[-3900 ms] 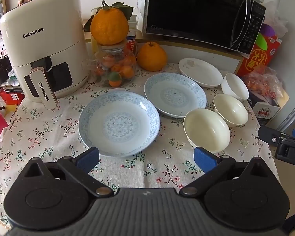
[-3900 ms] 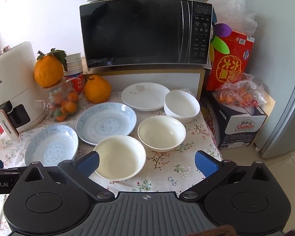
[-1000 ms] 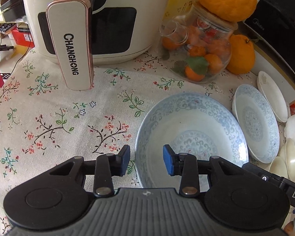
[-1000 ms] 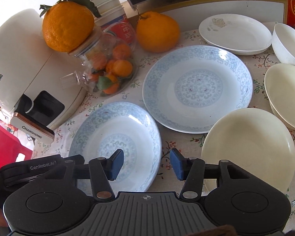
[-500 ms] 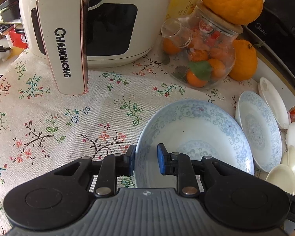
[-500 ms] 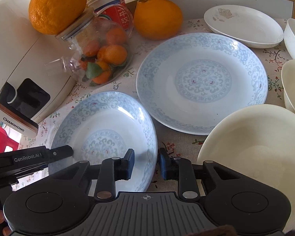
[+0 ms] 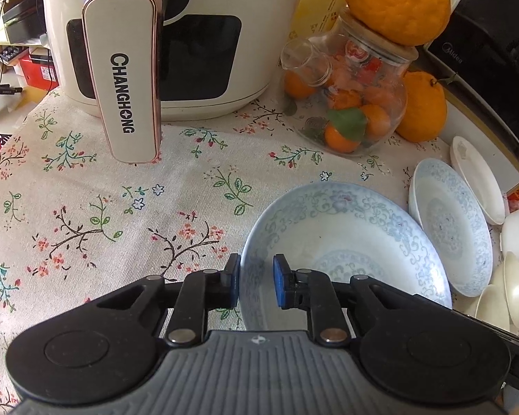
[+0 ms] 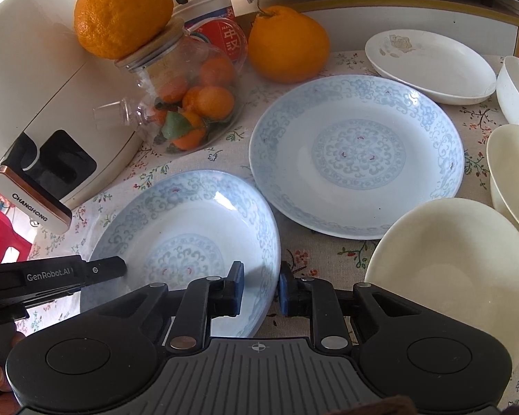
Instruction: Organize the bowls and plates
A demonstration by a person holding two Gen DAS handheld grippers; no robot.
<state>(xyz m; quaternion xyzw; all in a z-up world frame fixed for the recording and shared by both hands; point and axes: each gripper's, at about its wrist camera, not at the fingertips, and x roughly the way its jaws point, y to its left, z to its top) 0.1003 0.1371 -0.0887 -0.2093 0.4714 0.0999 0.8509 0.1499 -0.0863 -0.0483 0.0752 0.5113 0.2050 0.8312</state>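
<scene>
The near blue plate point(image 8: 190, 228) is held at two sides at once. Its left rim is pinched by the left tongs point(image 7: 256, 285), which have just been closing on it. Its right rim is pinched by the right tongs point(image 8: 261, 288), which have also just been closing, with the rim between the pads. The plate is seen tipped up a little on the flowered table point(image 7: 86, 200).

Just beside it a second blue plate point(image 8: 356, 155) is laid flat. Behind that, a white plate point(image 8: 432, 65) is set near the wall. Three pale bowls point(image 8: 460, 276) are grouped at the right, close together.

At the back left an air fryer point(image 7: 176, 34) is stood, and next to it a glass jar point(image 8: 190, 110) of small oranges, with a big orange point(image 8: 121, 10) on its lid.
</scene>
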